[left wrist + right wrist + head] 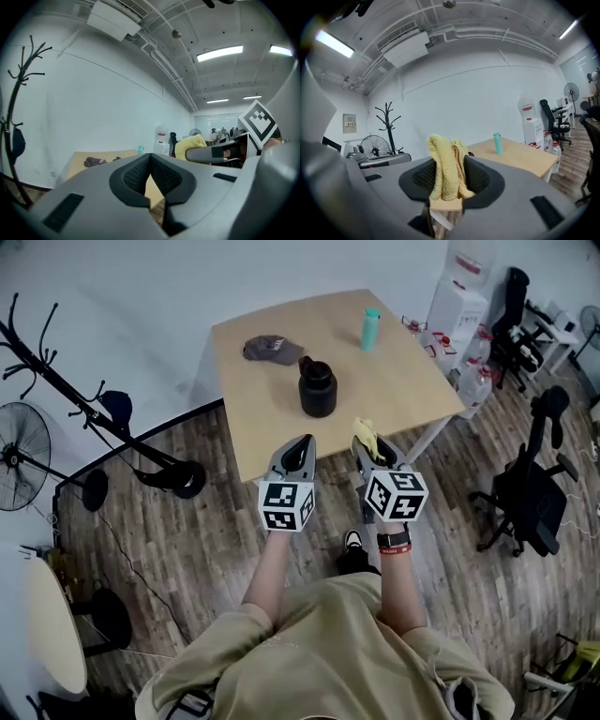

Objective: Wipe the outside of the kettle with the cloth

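**Kettle:** black kettle [318, 387] stands upright on the wooden table [403, 381]. Nothing touches it. All positions below are given rel. to the kettle.

**L gripper** [301, 450]: sits on the person's side of the kettle, clear of it and just past the table edge. In the left gripper view the L gripper [150, 172] has its pads closed against each other at the tips, w/ nothing btwn them.

**R gripper** [371, 456]: also on the person's side of the kettle, offset to the right and apart from it. In the right gripper view the R gripper [449, 180] is clamped on the cloth [446, 164]. The cloth is yellow, bunched in folds and stands up out of the jaws. In the head view the cloth [365, 436] pokes fwd from the tips toward the kettle w/o reaching it.

**Other items:**
- Grey cap [274, 349]: beyond the kettle, to its left, close by.
- Teal bottle [371, 329]: beyond the kettle, to its right, upright and well apart.
- Coat rack [84, 409] and floor fan [19, 456]: far left of the kettle, off the table.
- Water dispenser [459, 306]: far right and beyond the kettle.
- Black office chair [534, 493]: far right of the kettle, on the person's side.
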A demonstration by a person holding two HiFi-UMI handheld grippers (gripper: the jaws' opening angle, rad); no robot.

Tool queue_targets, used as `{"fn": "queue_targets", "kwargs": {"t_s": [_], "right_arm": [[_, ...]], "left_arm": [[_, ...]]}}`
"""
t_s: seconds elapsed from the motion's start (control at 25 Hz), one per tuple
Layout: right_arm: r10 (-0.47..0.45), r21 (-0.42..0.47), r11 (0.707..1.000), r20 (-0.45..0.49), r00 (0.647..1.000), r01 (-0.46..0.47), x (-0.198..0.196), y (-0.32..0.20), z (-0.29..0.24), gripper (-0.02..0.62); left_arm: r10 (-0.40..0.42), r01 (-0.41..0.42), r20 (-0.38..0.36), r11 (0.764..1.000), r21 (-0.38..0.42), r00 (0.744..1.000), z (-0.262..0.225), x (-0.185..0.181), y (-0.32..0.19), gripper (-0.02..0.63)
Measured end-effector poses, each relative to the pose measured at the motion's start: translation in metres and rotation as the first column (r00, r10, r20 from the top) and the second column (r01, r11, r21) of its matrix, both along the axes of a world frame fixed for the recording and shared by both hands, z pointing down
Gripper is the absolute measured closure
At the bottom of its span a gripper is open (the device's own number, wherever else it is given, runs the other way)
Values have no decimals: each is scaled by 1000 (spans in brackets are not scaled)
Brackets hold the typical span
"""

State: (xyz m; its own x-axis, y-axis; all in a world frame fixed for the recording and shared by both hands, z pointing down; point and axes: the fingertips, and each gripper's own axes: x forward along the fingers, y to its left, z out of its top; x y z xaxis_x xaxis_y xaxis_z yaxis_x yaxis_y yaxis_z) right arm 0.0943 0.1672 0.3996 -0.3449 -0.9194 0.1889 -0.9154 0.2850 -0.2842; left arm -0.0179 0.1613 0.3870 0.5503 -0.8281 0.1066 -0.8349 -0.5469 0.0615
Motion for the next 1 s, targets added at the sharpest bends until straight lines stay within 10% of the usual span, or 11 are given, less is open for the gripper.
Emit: {"fn": "queue_targets", "kwargs": {"t_s": [0.56,1.0], "right_arm": [[-236,-65,969,27,971,237,34,-164,18,437],[-260,-168,952,0,966,257,-21,-232,74,436]], "left_arm": [[-219,219,18,975,-32,976,11,47,-137,583],[-234,234,13,968,-88,972,59,-3,-208,583]]}}
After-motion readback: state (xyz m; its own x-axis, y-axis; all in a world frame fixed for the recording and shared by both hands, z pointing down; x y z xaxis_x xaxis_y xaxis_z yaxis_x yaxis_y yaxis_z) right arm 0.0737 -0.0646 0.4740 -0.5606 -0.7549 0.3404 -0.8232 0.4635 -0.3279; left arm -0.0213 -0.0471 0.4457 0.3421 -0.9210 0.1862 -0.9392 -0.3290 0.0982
